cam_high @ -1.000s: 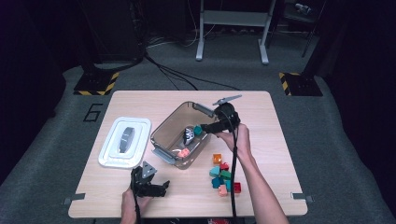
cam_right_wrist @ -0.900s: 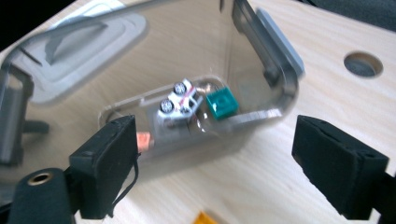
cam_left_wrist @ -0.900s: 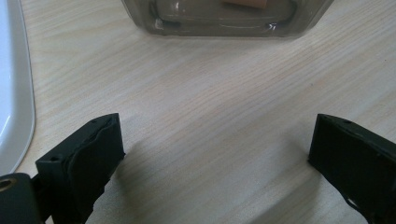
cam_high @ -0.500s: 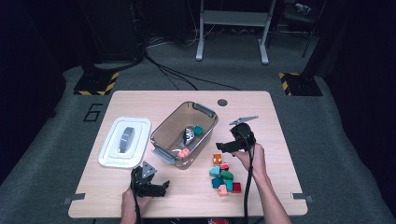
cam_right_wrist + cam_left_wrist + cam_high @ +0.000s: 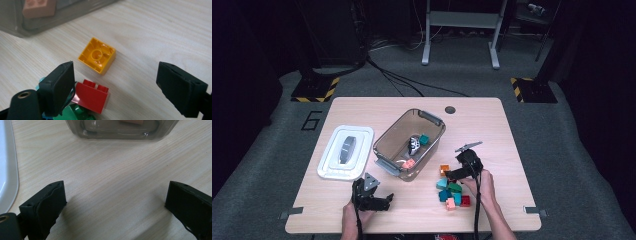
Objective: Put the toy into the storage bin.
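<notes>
A: What lies nearest the right-hand tool?

B: A small yellow-orange building block (image 5: 97,55), tipped so its hollow underside faces up, showing a round tube inside. It rests alone on the pale wooden table.

A: And close by?

B: A red block (image 5: 92,95), studs upward, sits just beside it, at the edge of a cluster of teal, green and pink blocks (image 5: 452,191).

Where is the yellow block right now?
In the right gripper view the yellow block lies upside down on the table, ahead of the open jaws, between the clear bin and the red block.
</notes>
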